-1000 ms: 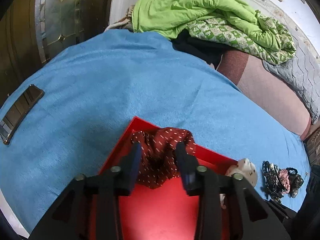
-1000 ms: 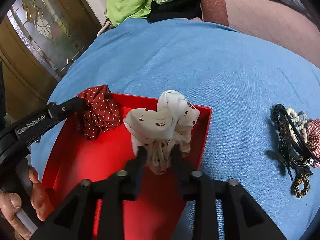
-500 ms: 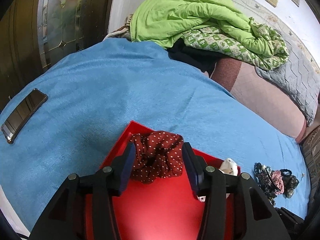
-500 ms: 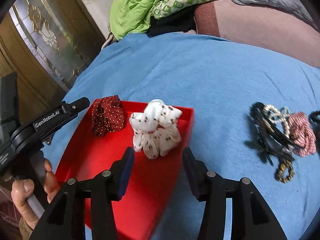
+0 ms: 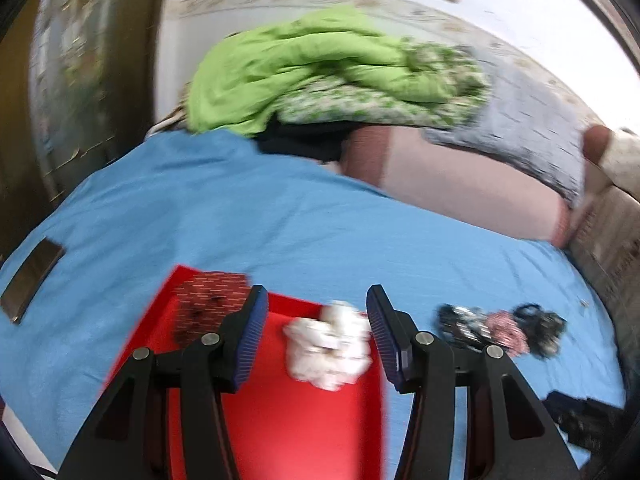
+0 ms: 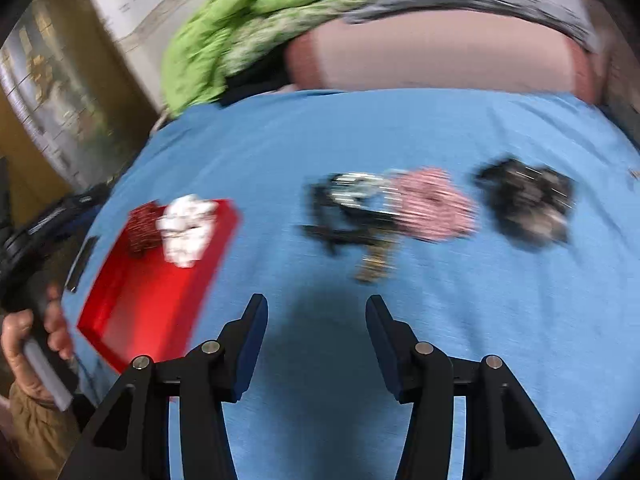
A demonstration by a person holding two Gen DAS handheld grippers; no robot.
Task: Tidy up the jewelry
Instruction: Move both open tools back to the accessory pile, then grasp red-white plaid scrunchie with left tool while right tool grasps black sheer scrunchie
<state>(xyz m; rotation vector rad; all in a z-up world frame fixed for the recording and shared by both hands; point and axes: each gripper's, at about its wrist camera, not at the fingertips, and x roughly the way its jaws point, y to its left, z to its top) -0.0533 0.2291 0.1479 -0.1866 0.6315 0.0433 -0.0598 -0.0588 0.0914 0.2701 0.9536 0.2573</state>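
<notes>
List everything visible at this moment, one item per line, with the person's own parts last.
red tray: one, red, left on the blue cloth
dark red scrunchie: one, white-dotted, tray's far corner
white scrunchie: one, white with dark specks, in tray beside it
hair accessories: blurred pile, black, pink and gold, on cloth right of tray
blue cloth: one, covers the bed
phone: one, dark, cloth's left edge
green quilt: one, bunched at far end
left gripper: black, open, empty, above tray
right gripper: black, open, empty, above cloth
hand: one, holding the left gripper's handle

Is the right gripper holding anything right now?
No, the right gripper is open over bare blue blanket, nothing between its fingers.
</notes>
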